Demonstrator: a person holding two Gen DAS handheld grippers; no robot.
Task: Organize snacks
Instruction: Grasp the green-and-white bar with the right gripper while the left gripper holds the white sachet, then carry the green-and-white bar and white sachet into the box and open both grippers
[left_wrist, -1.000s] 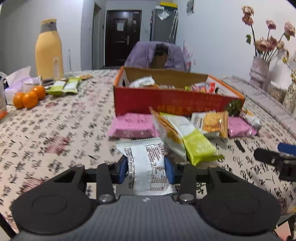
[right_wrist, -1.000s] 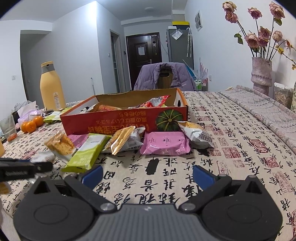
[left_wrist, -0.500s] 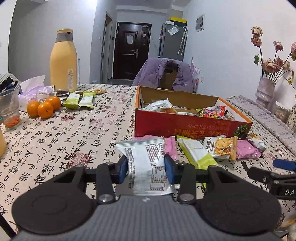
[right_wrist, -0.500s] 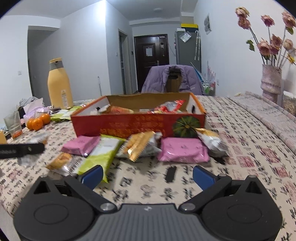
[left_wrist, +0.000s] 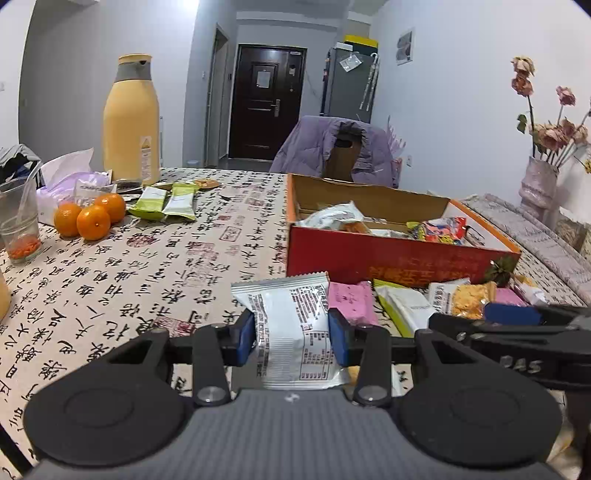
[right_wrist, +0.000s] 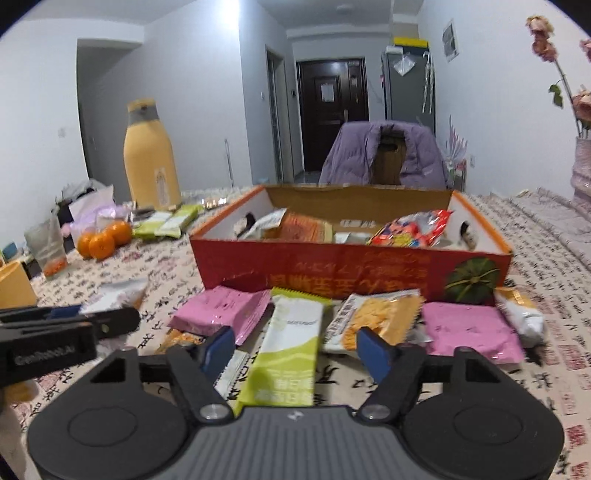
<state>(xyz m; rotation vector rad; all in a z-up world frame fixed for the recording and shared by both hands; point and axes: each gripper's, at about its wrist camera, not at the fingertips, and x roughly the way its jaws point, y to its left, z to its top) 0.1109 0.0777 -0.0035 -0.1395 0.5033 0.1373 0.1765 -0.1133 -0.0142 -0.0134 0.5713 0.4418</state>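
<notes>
- Your left gripper (left_wrist: 291, 332) is clamped on a white crinkle-edged snack packet with black print (left_wrist: 286, 332); both blue pads press its sides, and the packet stands lifted clear of the tablecloth.
- Your right gripper (right_wrist: 296, 350) has just been closing and stands about half open. A long green-and-white snack bar (right_wrist: 291, 354) lies between the blue pads, but neither pad touches it; there is a gap on each side.
- The green bar rests on the calligraphy-print tablecloth (left_wrist: 147, 266), its far end just before the red-and-orange cardboard box (right_wrist: 351, 266).
- Close beside the bar: a pink flat packet (right_wrist: 221, 312) on its left and a clear packet of orange crackers (right_wrist: 373, 317) on its right, both near your pads.
- Another pink packet (right_wrist: 472, 332) lies further right, against the box's front wall.
- The box is open-topped and already holds several packets; its near wall rises just behind the loose snacks.
- In the right wrist view your left gripper sits at the left edge, well apart from the bar.
- Bare cloth lies to the left of the box, up to three oranges (left_wrist: 88, 218) and a tall yellow flask (left_wrist: 131, 122).
</notes>
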